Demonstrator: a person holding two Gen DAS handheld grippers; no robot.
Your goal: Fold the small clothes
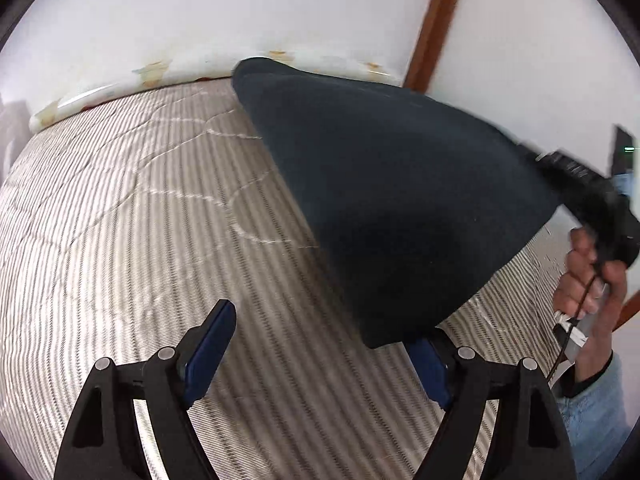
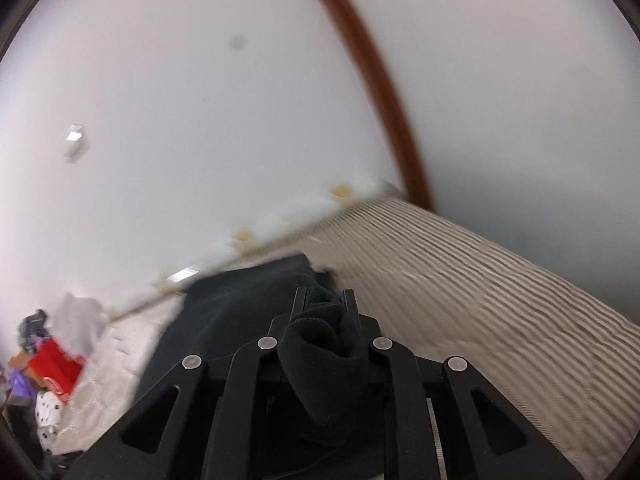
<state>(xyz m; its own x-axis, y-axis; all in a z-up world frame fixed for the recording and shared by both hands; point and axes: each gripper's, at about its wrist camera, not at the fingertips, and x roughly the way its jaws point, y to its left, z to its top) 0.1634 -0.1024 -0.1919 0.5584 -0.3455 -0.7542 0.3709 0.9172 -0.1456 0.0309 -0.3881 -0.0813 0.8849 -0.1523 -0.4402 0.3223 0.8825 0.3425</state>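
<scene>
Here the right gripper [image 2: 325,300] pinches the dark garment [image 1: 400,192] aloft, while the left gripper [image 1: 320,344] gapes wide, empty.

In the left wrist view the cloth [image 1: 400,200] was held above the bed [image 1: 140,220], filling the centre and right of frame, with the wall [image 1: 200,12] behind. The left gripper [image 1: 320,344] sat at lower centre, the right gripper [image 1: 536,156] at the right edge. In the right wrist view clutter [image 2: 48,364] lay at lower left.
</scene>
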